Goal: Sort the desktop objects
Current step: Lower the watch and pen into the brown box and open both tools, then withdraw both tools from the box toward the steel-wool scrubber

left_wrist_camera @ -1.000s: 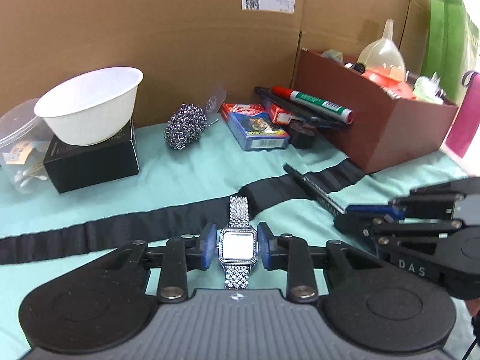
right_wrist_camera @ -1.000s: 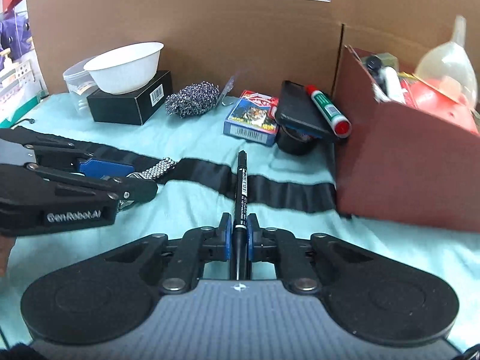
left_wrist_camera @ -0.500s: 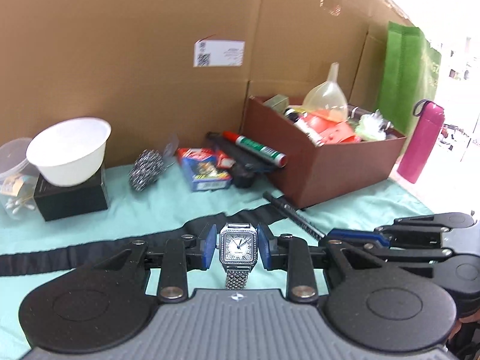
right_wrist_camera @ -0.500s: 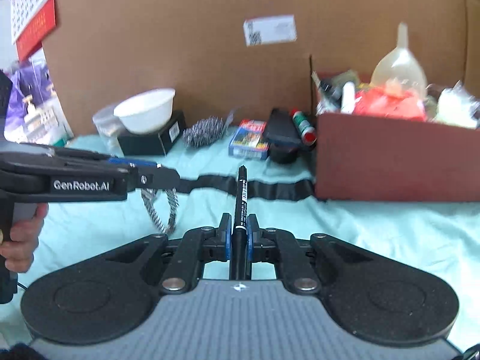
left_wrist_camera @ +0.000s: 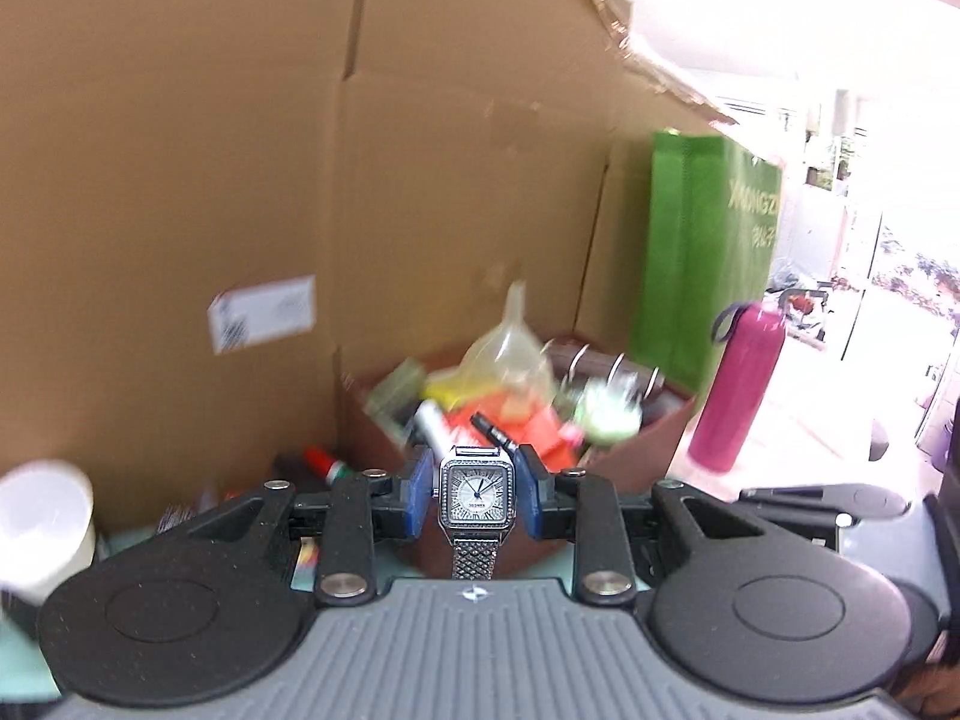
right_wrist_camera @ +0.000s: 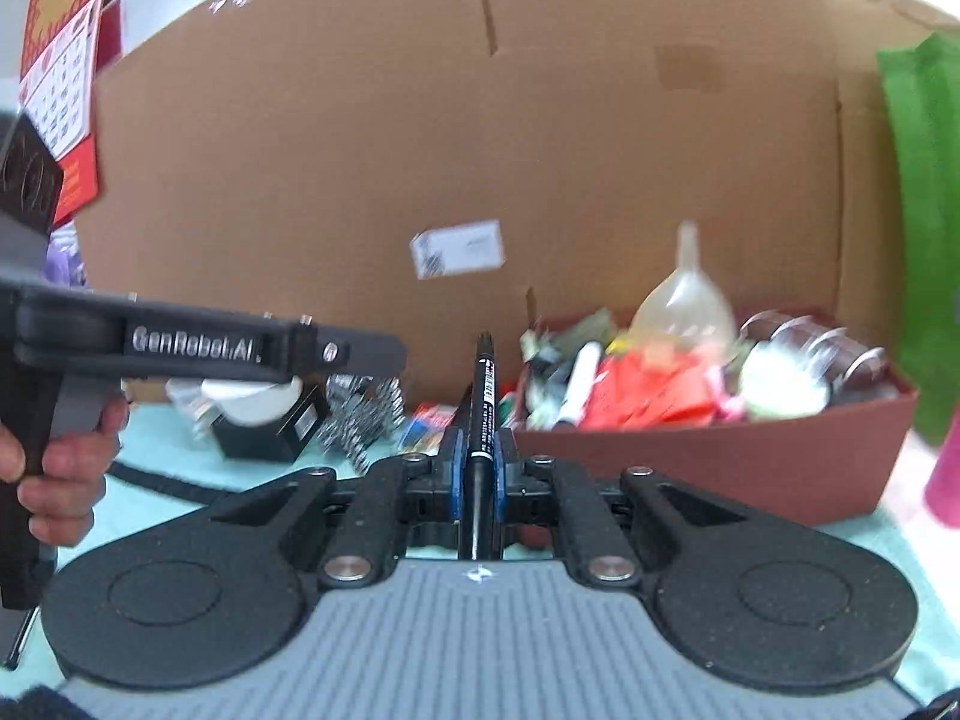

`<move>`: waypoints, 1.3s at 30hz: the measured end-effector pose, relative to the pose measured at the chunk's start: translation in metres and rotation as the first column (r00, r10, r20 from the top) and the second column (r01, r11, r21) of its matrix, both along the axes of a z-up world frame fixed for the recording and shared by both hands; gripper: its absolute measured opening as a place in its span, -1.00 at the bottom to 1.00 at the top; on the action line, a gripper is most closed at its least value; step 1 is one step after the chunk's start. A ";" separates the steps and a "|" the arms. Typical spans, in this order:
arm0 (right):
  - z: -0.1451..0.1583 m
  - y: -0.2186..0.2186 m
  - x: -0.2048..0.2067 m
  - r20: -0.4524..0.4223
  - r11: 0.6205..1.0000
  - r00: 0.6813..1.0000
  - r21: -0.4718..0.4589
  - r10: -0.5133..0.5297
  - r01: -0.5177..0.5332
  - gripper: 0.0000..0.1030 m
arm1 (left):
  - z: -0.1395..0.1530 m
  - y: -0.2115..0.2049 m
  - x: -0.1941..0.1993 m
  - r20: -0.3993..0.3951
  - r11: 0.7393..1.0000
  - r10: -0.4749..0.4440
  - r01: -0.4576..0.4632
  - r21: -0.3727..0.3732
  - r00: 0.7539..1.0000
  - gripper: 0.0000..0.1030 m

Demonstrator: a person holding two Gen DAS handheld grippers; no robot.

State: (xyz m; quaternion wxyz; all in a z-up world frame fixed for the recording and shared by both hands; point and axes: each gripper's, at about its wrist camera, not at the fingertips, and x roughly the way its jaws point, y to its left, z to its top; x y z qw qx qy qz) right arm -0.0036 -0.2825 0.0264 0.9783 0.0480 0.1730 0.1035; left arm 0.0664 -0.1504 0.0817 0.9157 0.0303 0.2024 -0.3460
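My left gripper (left_wrist_camera: pixel 478 495) is clenched on the watch (left_wrist_camera: pixel 478 492), its blue pads against the sides of the square case, face toward the camera, band hanging below. My right gripper (right_wrist_camera: pixel 478 477) is clamped on the black pen (right_wrist_camera: pixel 482 414), which points forward and up between the pads. Both are held in the air in front of the brown box (right_wrist_camera: pixel 750 462), which is crowded with a funnel (right_wrist_camera: pixel 684 300), markers and orange and green bits. A pink bottle (left_wrist_camera: pixel 741 384) stands to the right of the box. The left view is blurred.
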 end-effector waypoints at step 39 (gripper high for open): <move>-0.026 -0.042 0.115 -0.004 0.985 0.991 -0.112 -0.135 0.134 0.51 | -0.032 -0.048 0.080 -0.008 1.000 0.002 -0.002 0.019 1.000 0.78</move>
